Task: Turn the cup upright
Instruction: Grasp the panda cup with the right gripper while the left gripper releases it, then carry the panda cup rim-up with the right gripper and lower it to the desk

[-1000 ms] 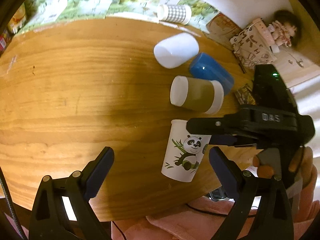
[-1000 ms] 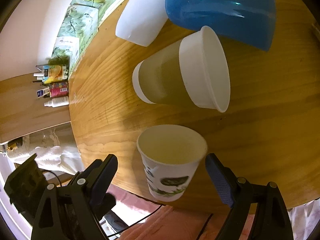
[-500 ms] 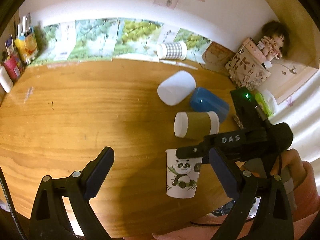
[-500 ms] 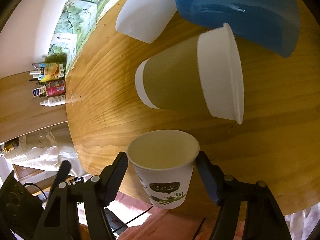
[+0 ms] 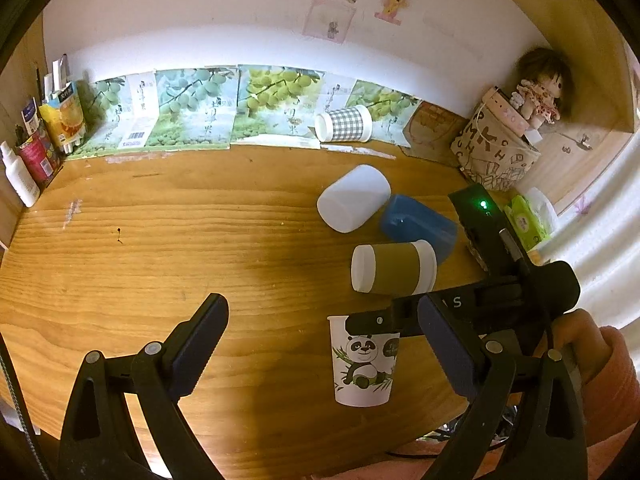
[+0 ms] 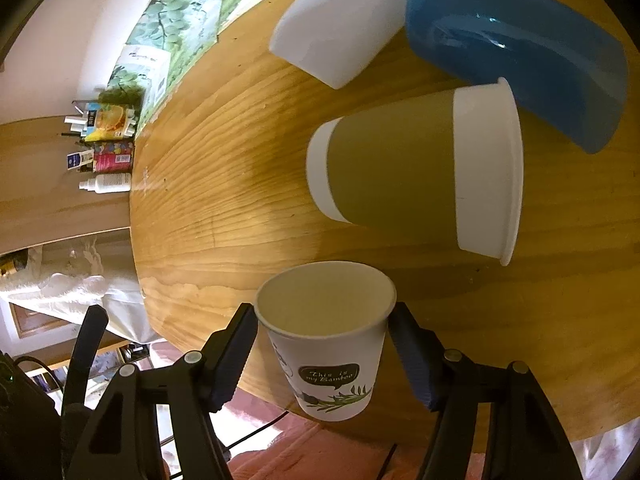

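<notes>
Cups: one upright panda cup [image 6: 326,336] clamped in right tongs [image 6: 324,346], four lying; left tongs [image 5: 320,344] agape.

Left of the panda cup [image 5: 363,364] the table [image 5: 160,240] lies bare (wide passage); far-right, olive cup [image 5: 394,267], blue cup [image 5: 420,226] and white cup [image 5: 352,198] crowd together.

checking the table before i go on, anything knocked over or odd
Four cups lie on their sides: checked cup by the wall, white cup, blue cup, brown-sleeved cup. Only the panda cup stands upright, right gripper around it.
</notes>
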The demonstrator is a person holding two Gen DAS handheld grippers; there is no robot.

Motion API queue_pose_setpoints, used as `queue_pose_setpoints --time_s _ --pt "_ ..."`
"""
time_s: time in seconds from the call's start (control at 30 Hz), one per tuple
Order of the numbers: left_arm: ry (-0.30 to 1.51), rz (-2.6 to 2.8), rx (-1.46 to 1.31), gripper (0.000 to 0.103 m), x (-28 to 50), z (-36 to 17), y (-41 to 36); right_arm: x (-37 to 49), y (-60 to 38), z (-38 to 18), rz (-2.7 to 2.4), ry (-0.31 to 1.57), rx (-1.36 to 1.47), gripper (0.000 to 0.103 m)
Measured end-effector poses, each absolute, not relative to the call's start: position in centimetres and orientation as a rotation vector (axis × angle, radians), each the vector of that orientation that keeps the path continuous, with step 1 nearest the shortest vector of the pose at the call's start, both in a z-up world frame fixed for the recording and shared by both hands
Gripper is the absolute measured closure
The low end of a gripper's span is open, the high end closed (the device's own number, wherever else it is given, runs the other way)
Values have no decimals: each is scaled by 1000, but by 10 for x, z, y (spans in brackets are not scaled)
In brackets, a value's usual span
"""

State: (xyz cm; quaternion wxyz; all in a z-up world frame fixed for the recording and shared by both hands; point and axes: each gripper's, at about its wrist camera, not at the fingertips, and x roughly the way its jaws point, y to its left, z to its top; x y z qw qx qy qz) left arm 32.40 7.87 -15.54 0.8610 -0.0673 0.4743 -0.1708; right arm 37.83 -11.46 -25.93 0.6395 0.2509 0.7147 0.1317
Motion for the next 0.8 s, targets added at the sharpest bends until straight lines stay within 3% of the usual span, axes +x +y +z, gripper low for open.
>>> queue_pose_setpoints --time_s 0.8 --pt "876 -358 -177 6 266 -134 100 340 -95 -222 257 1363 447 36"
